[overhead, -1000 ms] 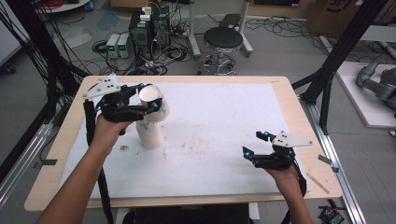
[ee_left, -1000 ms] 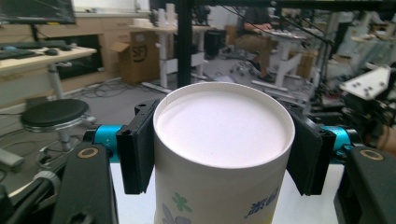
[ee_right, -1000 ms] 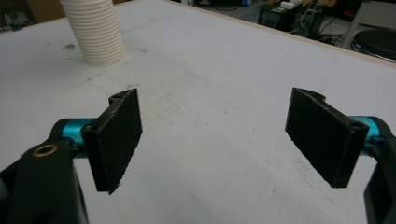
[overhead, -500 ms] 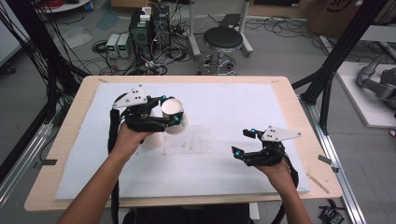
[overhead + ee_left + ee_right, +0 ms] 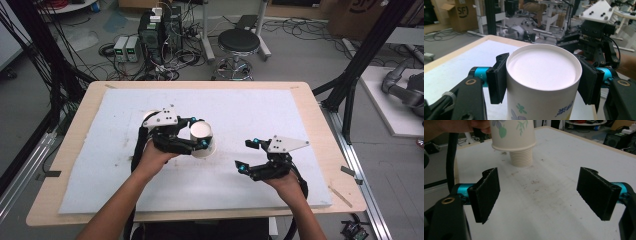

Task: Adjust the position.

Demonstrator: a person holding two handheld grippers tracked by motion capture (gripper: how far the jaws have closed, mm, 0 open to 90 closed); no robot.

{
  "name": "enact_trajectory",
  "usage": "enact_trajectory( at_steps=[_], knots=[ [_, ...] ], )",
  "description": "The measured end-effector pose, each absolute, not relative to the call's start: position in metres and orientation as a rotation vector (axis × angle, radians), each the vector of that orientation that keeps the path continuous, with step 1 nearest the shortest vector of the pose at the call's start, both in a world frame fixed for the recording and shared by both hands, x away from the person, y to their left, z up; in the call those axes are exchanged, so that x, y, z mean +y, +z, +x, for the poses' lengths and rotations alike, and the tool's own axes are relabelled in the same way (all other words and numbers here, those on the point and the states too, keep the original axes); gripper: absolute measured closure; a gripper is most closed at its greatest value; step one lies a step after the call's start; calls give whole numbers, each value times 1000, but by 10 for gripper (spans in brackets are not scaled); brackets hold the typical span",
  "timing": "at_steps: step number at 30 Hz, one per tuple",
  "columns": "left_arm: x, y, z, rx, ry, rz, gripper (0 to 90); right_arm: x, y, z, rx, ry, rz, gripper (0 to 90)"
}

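A white paper cup [image 5: 202,139] with a flower print is held upside down, its flat base [image 5: 541,68] turned toward the camera. My left gripper [image 5: 201,133] is shut on it, one black pad on each side [image 5: 497,77]. In the right gripper view the cup's rim [image 5: 512,145] hangs at the top left, above the mat. A ribbed stack of cups [image 5: 521,157] stands on the mat right behind it. My right gripper [image 5: 248,154] sits to the right of the cup, open, with nothing between its pads [image 5: 486,192].
A white foam mat [image 5: 260,107] covers the wooden table [image 5: 310,95]. Brown stains mark the mat [image 5: 534,182] between the right gripper and the stack. A stool [image 5: 239,42] and cabled electronics [image 5: 157,27] stand on the floor beyond the far edge.
My left gripper has carried the cup from the table's left toward its middle, closer to the right gripper. The right gripper has shifted slightly left and stayed open.
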State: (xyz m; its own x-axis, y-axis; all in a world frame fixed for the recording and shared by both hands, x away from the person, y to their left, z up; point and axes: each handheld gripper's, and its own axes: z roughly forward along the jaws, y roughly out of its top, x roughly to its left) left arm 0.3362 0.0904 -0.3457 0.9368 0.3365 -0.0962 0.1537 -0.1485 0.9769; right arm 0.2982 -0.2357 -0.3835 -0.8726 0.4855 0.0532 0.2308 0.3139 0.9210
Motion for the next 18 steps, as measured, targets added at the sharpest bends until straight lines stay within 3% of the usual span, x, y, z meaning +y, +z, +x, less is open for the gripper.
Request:
enact_trajectory(
  at_steps=[18],
  knots=[
    [46, -370, 323, 283, 49, 1736, 352, -217, -395, 292, 2387, 1670, 565, 190]
  ],
)
